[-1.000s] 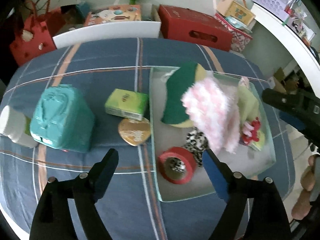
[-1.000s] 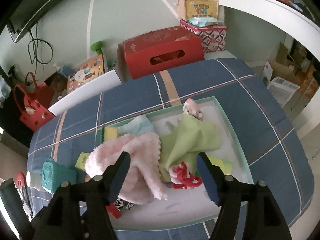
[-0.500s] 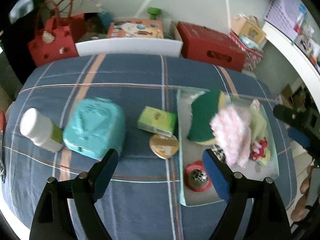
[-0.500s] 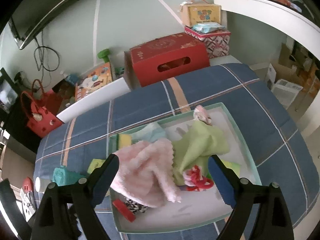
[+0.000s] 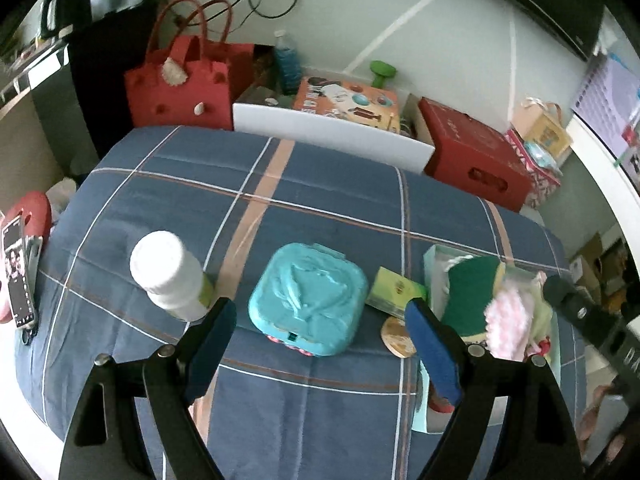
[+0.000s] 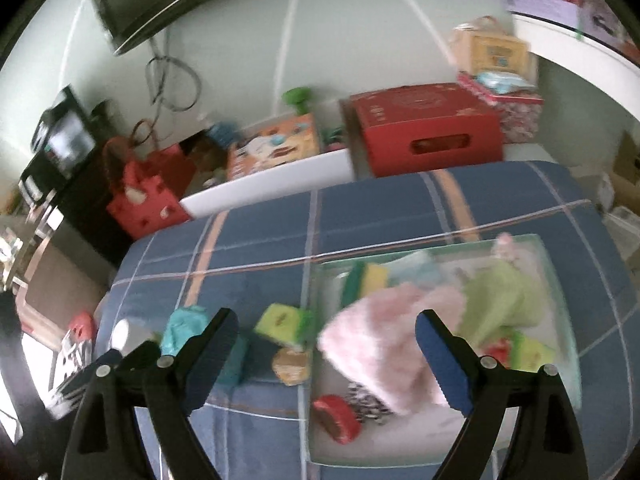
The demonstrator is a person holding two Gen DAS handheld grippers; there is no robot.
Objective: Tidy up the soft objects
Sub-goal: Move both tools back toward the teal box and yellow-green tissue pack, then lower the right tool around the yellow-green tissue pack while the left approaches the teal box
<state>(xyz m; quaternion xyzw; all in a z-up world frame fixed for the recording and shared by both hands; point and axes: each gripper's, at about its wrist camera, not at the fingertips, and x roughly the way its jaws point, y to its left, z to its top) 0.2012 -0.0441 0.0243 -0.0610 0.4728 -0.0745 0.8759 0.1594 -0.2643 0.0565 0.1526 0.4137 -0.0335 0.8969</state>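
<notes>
A pale tray on the plaid blue cover holds the soft things: a pink fluffy cloth, a light green cloth, a green and yellow sponge, a spotted fabric piece and a red scrunchie. My right gripper hovers open above the tray's left edge, holding nothing. My left gripper is open over a teal box, apart from it. In the left wrist view the tray, sponge and pink cloth lie at the right.
Outside the tray stand a white bottle, a small green box and a golden heart-shaped piece. A red tape roll lies in the tray. A phone sits at the left edge. Behind are a red handbag and a red carton.
Both grippers pulled back and up from the tray. The left view swung left onto the teal box and bottle. The right jaws spread wider; the pink cloth stays in the tray.
</notes>
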